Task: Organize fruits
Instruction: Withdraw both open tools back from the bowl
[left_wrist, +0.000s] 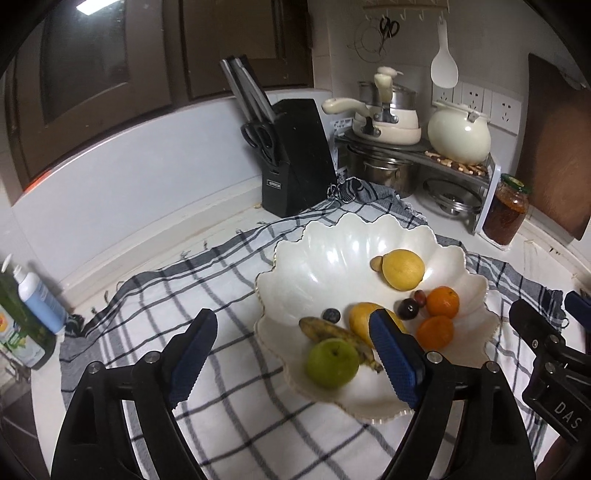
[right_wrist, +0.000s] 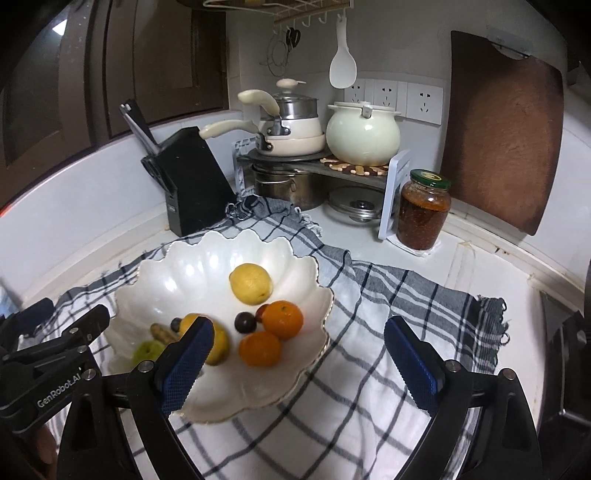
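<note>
The fruits (left_wrist: 402, 274) are gathered in the scalloped white bowl (left_wrist: 332, 243), which is set on a checked cloth (left_wrist: 166, 291) over the bench. Both left tongs (left_wrist: 291, 360) and right tongs (right_wrist: 299, 363) are held wide apart, gripping nothing.

I see a pearly white scalloped bowl (left_wrist: 332, 254) on a white cloth checked in dark grey (left_wrist: 236, 424), holding a yellow lemon (left_wrist: 402, 268), two orange tangerines (left_wrist: 442, 302), a green apple (left_wrist: 331, 362) and a dark purple plum (left_wrist: 408, 308).
</note>
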